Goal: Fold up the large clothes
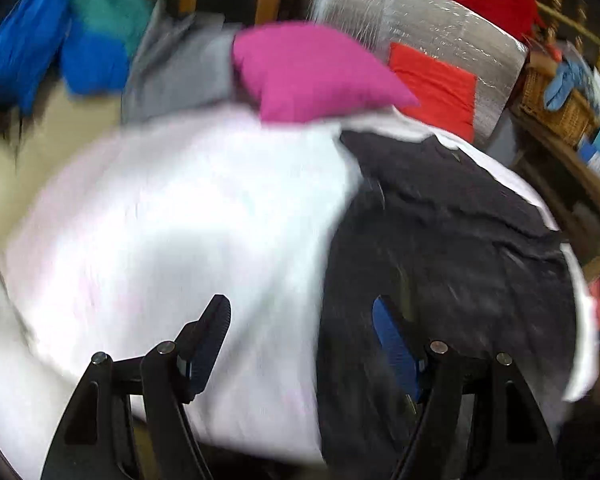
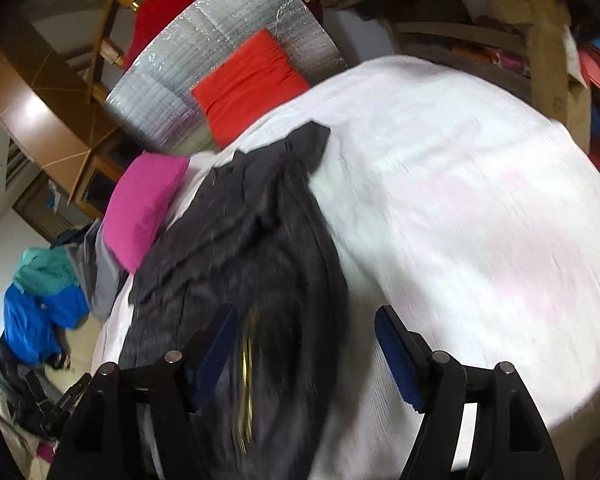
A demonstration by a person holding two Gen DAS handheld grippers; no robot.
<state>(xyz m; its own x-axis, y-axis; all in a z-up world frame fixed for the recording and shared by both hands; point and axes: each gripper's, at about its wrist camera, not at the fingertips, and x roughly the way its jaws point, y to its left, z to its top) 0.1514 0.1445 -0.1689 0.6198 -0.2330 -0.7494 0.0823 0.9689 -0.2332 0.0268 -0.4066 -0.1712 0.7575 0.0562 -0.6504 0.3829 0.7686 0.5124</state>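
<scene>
A dark grey garment lies crumpled on the bed's white sheet. In the left wrist view it covers the right side of the bed. My left gripper hovers open over the line where sheet and garment meet, with nothing between its fingers. The right wrist view shows the same garment stretching from the pillow end towards me on the sheet, with a gold zipper near the bottom. My right gripper stands open above the garment's near edge and grips nothing. Both views are blurred.
A pink pillow and an orange-red cushion sit at the head of the bed against a silver foil panel. A blue and teal jacket and a grey cloth lie at the far left. A wicker basket stands on wooden shelving at the right.
</scene>
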